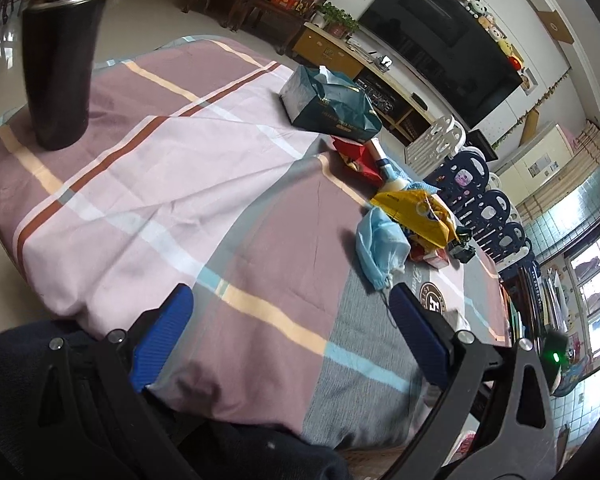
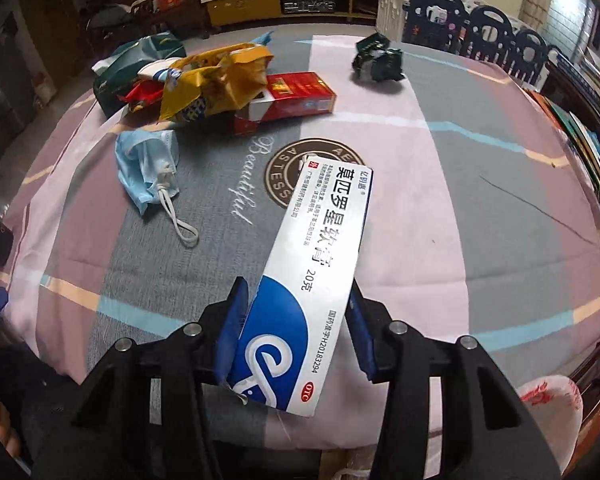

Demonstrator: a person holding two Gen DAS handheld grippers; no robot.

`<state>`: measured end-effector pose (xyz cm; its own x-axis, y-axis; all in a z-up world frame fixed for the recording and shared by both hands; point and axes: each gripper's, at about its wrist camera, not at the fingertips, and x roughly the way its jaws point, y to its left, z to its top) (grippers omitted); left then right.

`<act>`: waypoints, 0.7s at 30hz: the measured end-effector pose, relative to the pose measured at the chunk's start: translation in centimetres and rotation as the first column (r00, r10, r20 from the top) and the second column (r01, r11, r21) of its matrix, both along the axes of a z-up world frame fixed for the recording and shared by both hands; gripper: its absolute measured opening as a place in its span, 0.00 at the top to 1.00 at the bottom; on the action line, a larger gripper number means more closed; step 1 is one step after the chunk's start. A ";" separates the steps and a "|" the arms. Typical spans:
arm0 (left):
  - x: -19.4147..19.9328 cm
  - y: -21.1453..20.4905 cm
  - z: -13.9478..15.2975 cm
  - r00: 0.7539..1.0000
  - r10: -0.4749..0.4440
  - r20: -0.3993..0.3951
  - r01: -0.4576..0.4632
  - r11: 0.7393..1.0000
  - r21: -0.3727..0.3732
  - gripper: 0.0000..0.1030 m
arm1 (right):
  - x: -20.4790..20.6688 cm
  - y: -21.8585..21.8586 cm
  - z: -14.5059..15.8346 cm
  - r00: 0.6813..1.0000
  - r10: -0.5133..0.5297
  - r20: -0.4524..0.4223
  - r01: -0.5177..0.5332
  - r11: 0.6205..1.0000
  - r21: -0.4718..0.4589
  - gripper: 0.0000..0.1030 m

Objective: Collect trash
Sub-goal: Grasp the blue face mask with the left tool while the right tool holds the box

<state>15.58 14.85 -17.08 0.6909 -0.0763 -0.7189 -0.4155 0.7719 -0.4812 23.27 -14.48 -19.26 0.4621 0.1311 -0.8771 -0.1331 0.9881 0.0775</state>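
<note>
A: Right gripper [image 2: 296, 312] status?

B: Clamped on the ointment box [image 2: 300, 280], white and blue, pads [image 2: 232, 320] pressed on both long sides. Box angles up and away from the camera over the tablecloth [image 2: 440, 220].

A: Left gripper [image 1: 292, 312]?

B: Jaws spread wide, nothing between them. Sits low at the near table edge over the tablecloth [image 1: 180, 168].

A: Rest of the trash, near to far?

B: Right wrist view: blue face mask [image 2: 148, 168] closest, crumpled flat on the cloth, ear loop trailing toward the camera. Behind it the yellow wrapper [image 2: 216, 84], lying against the open end of the red carton [image 2: 296, 96]. Left of those, a red wrapper [image 2: 140, 92] tucked under the yellow one, then the dark green tissue pack [image 2: 112, 76] at the far left. Crushed dark green packet [image 2: 376, 62] sits alone at the far right, well apart from the pile.

A: Left wrist view agree?

B: Yes. Mask [image 1: 380, 244] just beyond the right finger [image 1: 416, 336], yellow wrapper [image 1: 416, 212] touching it, red carton [image 1: 432, 256] beside, tissue pack [image 1: 332, 100] farther. Black steel tumbler [image 1: 60, 64] upright at far left, well apart.
</note>
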 end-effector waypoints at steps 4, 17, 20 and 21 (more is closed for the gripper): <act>3.8 -0.7 0.4 0.998 -0.047 -0.043 0.049 0.998 0.033 0.05 | -1.2 -1.6 0.7 0.998 -0.032 0.045 0.032 0.999 -0.002 0.53; 16.8 -8.8 -4.6 0.930 -0.255 -0.266 0.286 0.954 0.085 0.06 | -3.5 -3.0 1.7 0.994 -0.012 0.106 0.015 1.000 -0.027 0.54; 17.2 -10.2 -4.7 0.922 -0.290 -0.256 0.339 0.924 0.176 0.45 | -4.0 -3.8 2.3 0.993 -0.019 0.120 0.023 0.999 -0.033 0.53; 17.1 -10.6 -4.6 0.915 -0.308 -0.259 0.362 0.911 0.198 0.59 | -4.1 -4.1 2.4 0.992 -0.024 0.122 0.028 0.999 -0.031 0.53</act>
<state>32.69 4.23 -21.66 0.4791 -0.0845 -0.8737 -0.1847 0.9634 -0.1945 19.13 -18.55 -16.83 0.5685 0.0901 -0.8177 -0.1136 0.9931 0.0305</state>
